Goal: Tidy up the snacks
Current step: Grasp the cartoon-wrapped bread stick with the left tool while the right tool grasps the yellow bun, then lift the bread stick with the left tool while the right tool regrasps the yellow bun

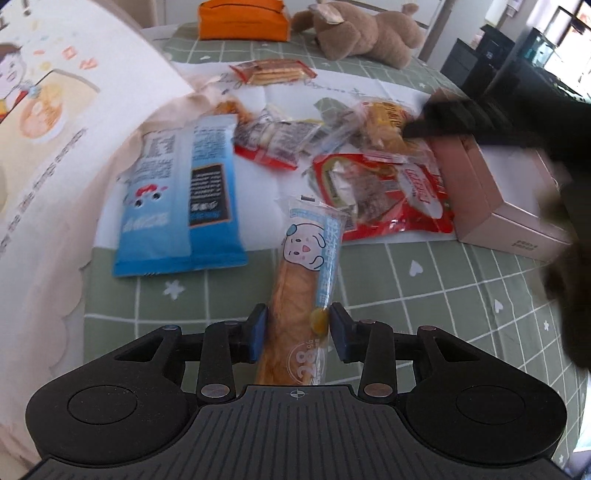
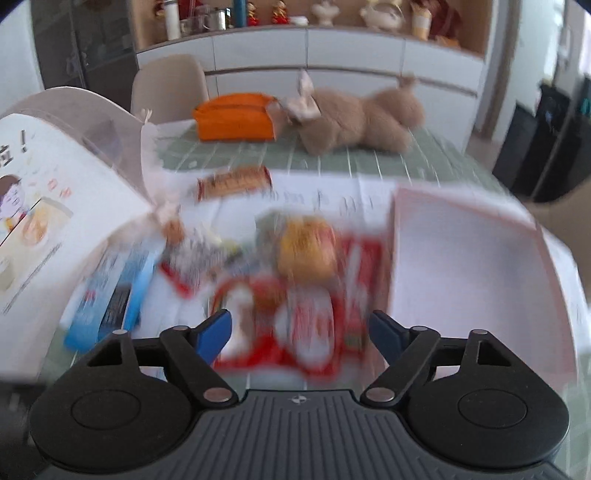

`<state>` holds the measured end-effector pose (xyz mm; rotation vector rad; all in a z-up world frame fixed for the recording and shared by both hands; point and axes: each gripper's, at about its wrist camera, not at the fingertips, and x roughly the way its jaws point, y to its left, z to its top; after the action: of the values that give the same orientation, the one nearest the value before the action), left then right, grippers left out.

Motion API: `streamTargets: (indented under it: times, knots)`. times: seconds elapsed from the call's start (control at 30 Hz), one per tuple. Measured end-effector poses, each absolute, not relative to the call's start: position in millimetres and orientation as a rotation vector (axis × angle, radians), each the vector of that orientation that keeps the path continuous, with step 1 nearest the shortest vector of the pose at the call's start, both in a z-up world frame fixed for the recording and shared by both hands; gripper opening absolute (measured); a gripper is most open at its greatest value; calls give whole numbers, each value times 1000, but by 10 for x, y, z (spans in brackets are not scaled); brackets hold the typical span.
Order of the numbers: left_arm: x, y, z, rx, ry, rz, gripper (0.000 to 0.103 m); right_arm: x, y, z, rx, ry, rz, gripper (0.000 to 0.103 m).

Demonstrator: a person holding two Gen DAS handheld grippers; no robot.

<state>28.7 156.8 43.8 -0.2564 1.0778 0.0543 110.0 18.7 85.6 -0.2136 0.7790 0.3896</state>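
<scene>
My left gripper (image 1: 298, 334) has its jaws around the near end of a long bread stick in a clear wrapper with a cartoon face (image 1: 301, 288); the left pad touches it, the right pad stands a little off. Behind it lie a blue snack bag (image 1: 181, 199), a red snack packet (image 1: 384, 192) and small wrapped snacks (image 1: 273, 138). A pink open box (image 1: 509, 199) sits at the right. My right gripper (image 2: 300, 332) is open above the red packet (image 2: 306, 306), and its dark arm (image 1: 480, 122) shows blurred over the pile. The pink box (image 2: 469, 258) is at its right.
A white cartoon-printed bag (image 1: 55, 122) fills the left side. A cracker pack (image 1: 273, 71), an orange pouch (image 1: 242, 18) and a plush bear (image 1: 365, 31) lie at the far end of the green checked tablecloth (image 1: 424, 295). Chairs and a cabinet (image 2: 332, 51) stand behind.
</scene>
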Motion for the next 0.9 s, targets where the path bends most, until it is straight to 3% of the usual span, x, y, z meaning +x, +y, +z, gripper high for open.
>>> streamTargets:
  times: [0.17, 0.23, 0.27, 0.47, 0.9]
  knots:
    - [252, 1655, 438, -274, 1084, 52, 42, 1800, 598, 694, -262, 808, 301, 80]
    - [239, 1676, 436, -279, 1084, 54, 42, 2001, 739, 526, -305, 835, 263, 71]
    - [235, 1689, 438, -284, 1083, 55, 42, 2060, 790, 448, -333, 864, 267, 53]
    - [235, 1729, 431, -321, 1081, 52, 42, 1706, 737, 474, -324, 922, 393, 43]
    - [284, 1536, 420, -352, 1081, 26, 41, 649, -203, 493, -239, 987, 447, 41]
